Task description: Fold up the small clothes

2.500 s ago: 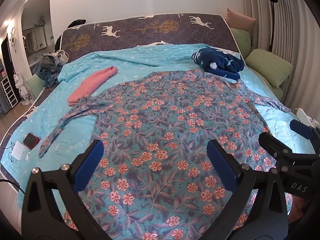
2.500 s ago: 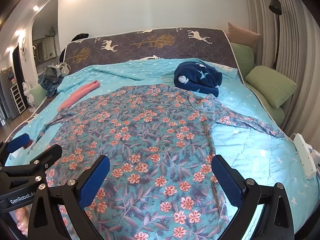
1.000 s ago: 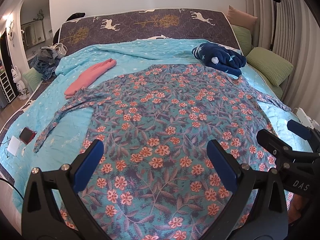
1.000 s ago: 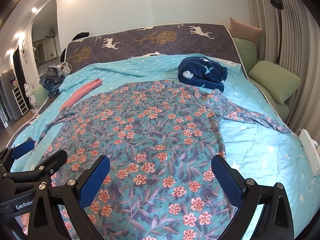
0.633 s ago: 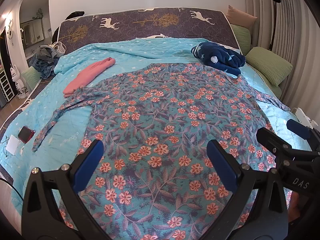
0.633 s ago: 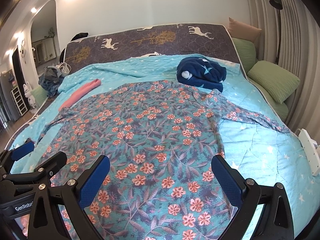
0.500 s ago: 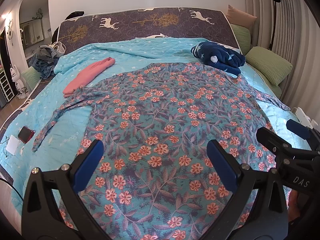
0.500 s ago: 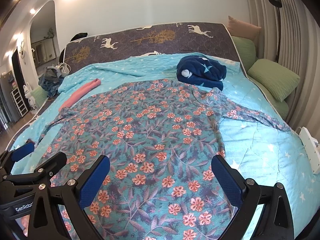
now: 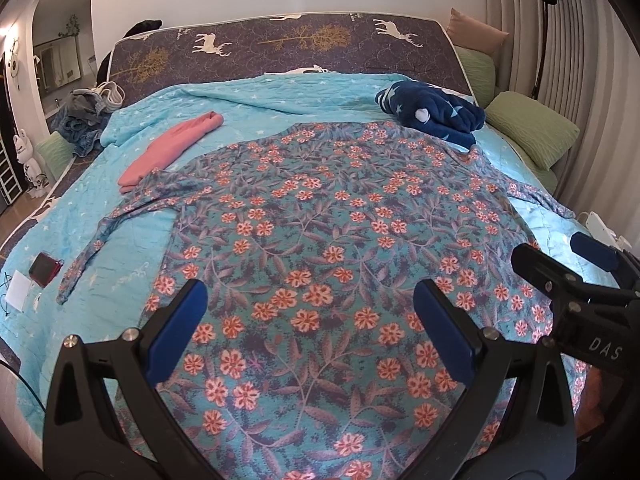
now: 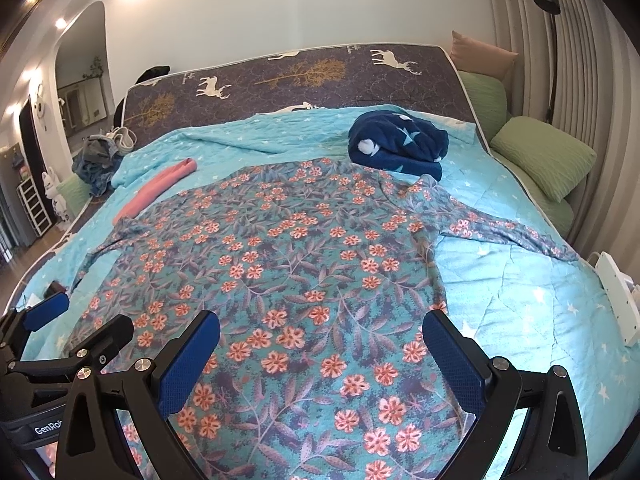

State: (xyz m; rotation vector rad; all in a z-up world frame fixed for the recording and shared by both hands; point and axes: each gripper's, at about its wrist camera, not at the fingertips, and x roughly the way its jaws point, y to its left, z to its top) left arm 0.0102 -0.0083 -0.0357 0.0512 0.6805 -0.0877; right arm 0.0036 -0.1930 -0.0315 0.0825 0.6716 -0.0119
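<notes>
A teal floral long-sleeved garment [image 9: 320, 240] lies spread flat on the bed, hem toward me, sleeves out to both sides; it also fills the right wrist view [image 10: 288, 264]. My left gripper [image 9: 310, 320] is open and empty above the hem's left part. My right gripper [image 10: 320, 356] is open and empty above the hem's right part. Each gripper shows in the other's view: the right gripper [image 9: 568, 256] at the right edge, the left gripper [image 10: 76, 320] at the left edge.
A folded pink garment [image 9: 172, 148] lies at the far left of the turquoise quilt [image 9: 256, 100]. A navy star blanket [image 9: 432, 114] sits at the far right. Green pillows [image 9: 532, 128] line the right side. A phone [image 9: 44, 268] and paper lie near the left edge. A white power strip [image 10: 616, 296] lies at the right.
Both grippers have shifted slightly over the hem, and the view has tilted a little. The garment has not moved. Both jaws stay open.
</notes>
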